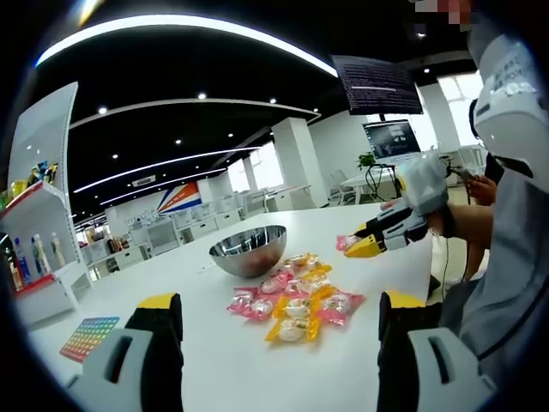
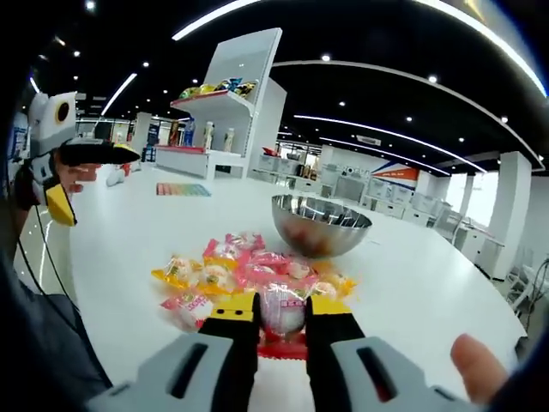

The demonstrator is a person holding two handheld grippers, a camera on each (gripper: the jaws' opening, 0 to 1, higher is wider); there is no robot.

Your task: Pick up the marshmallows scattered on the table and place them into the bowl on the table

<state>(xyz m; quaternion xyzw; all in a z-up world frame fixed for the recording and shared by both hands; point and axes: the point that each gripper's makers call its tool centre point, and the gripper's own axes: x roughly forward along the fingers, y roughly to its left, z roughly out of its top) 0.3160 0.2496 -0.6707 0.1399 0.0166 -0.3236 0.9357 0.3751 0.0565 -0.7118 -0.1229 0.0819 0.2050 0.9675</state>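
Your left gripper (image 1: 273, 322) is raised off the white table (image 1: 214, 360), its two yellow-tipped jaws standing wide apart with nothing between them, so it looks parked rather than working. Ahead of it and slightly to the right of its midline lies the heap of wrapped marshmallows (image 1: 296, 302), pink and yellow packets bunched together and overlapping, which is probably why only one tool goes in at a time. Beyond the heap, a little to the left, sits the steel bowl (image 1: 250, 249), touching or nearly touching the farthest packets, so each carry is short. Off to the far left of that gripper a coloured card (image 1: 88, 336) lies flat near the table edge, out of the way. In the right gripper view, your right gripper (image 2: 281, 319) is down at the near edge of the heap, its jaws drawn in around a pink-wrapped marshmallow (image 2: 283, 309); the packet fills the gap between the tips and seems pinched, though I cannot tell how firm the hold is. The rest of the heap (image 2: 223, 262) spreads ahead and to the left of those jaws, and the bowl (image 2: 320, 225) stands just beyond, slightly right. It appears to have something pale and pink inside already. I judge the next move to be a lift, forward over the rim.
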